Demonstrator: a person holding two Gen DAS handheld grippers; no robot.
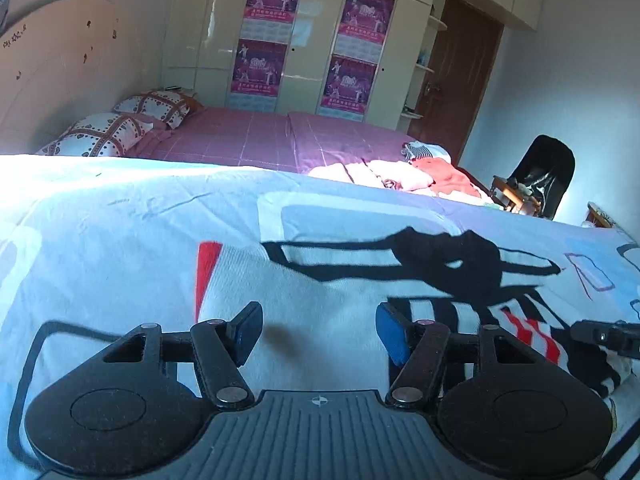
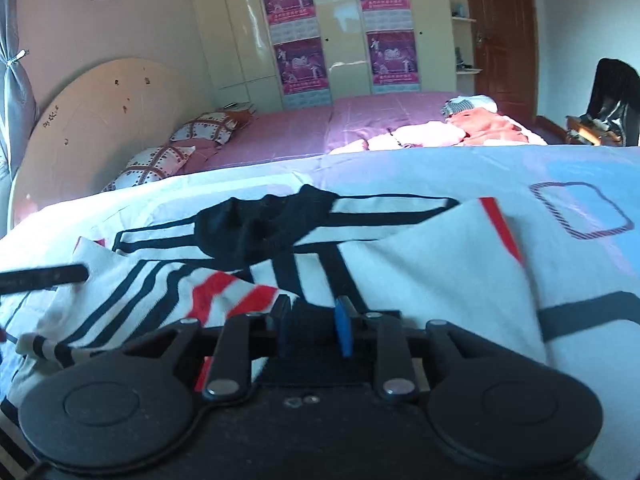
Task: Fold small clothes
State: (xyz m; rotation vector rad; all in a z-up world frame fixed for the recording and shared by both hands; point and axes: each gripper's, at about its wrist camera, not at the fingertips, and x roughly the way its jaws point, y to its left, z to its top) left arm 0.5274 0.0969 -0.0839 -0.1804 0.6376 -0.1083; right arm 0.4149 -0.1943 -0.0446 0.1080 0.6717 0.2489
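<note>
The left gripper (image 1: 318, 330) hangs open over the white garment (image 1: 340, 304) with nothing between its jaws, and the right gripper (image 2: 312, 330) stands part open with its pads apart from the black band of cloth lying between them, not pinching it as far as can be told. So a fold seems to have been laid down and let go, and the next fold looks not yet begun. The garment, white with black stripes and red marks, lies spread on the pale printed bedsheet (image 1: 120, 216) directly under and ahead of both tongs, its black collar (image 2: 264, 224) bunched just beyond the right one. The next move probably calls for picking a fresh edge, perhaps the crumpled striped sleeve (image 2: 224, 284) between the two tongs, and closing on cloth alone, without the sheet below. The sleeve lies rumpled and may need smoothing first. Well beyond both tongs a pile of clothes (image 1: 420, 176) waits on the pink bed (image 1: 248, 136); nothing there blocks the work.
</note>
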